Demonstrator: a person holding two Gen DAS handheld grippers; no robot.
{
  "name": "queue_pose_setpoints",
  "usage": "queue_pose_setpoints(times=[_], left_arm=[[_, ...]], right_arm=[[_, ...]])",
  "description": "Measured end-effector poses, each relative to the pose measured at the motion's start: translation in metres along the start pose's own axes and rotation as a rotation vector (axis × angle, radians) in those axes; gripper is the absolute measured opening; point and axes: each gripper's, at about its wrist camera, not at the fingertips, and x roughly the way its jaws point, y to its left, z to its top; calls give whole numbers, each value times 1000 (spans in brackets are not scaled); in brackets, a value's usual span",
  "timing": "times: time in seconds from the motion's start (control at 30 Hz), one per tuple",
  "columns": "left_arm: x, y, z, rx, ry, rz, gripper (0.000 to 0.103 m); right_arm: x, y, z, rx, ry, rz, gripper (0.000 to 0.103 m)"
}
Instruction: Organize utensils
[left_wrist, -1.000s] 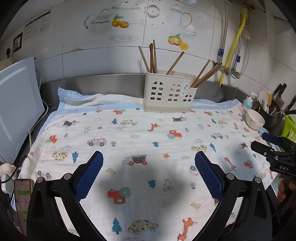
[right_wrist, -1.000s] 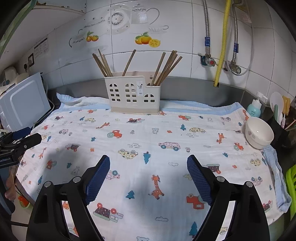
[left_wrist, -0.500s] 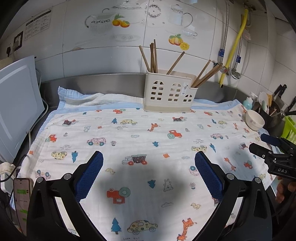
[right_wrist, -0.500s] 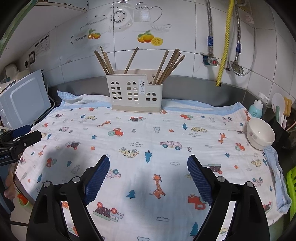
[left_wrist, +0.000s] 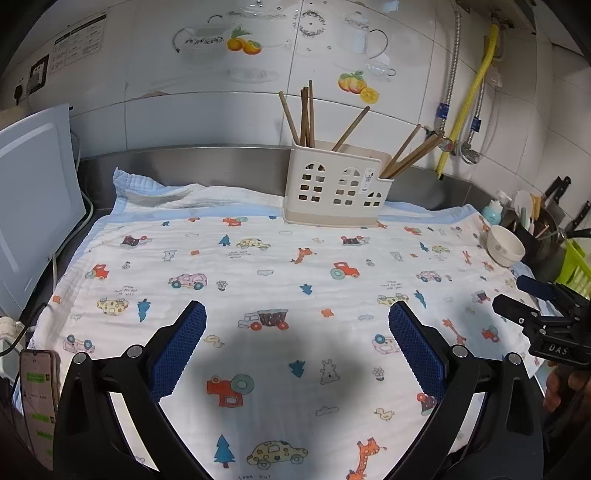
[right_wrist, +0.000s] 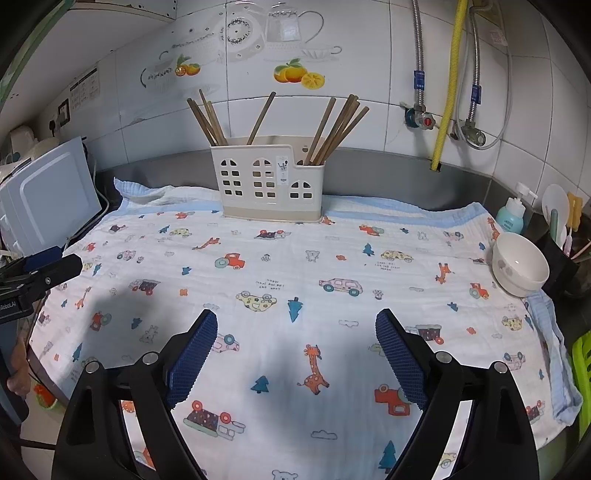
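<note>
A cream utensil holder (left_wrist: 334, 192) (right_wrist: 269, 184) with window cut-outs stands at the back of a white cloth printed with cartoon cars (left_wrist: 277, 273) (right_wrist: 295, 266). Several wooden chopsticks (left_wrist: 304, 114) (right_wrist: 338, 127) lean in its compartments. My left gripper (left_wrist: 295, 343) hovers open over the near part of the cloth, nothing between its blue pads. My right gripper (right_wrist: 295, 347) is likewise open and empty above the cloth's front. Each gripper shows at the edge of the other's view: the right gripper (left_wrist: 535, 306) at the right, the left gripper (right_wrist: 44, 271) at the left.
A white bowl (right_wrist: 519, 264) (left_wrist: 504, 245) sits at the cloth's right edge, beside a blue soap bottle (right_wrist: 511, 216) and a dark pot of utensils (left_wrist: 535, 225). A white appliance (right_wrist: 48, 199) stands left. A phone (left_wrist: 38, 398) lies at the near left. Pipes and a yellow hose (right_wrist: 448, 85) hang on the tiled wall.
</note>
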Motion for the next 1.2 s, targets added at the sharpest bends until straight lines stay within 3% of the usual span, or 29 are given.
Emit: queue_pose_setpoints(times=[1.2], left_arm=[[15, 7, -5, -13, 27, -16, 98]], right_arm=[[12, -8, -2, 7, 24, -2, 87]])
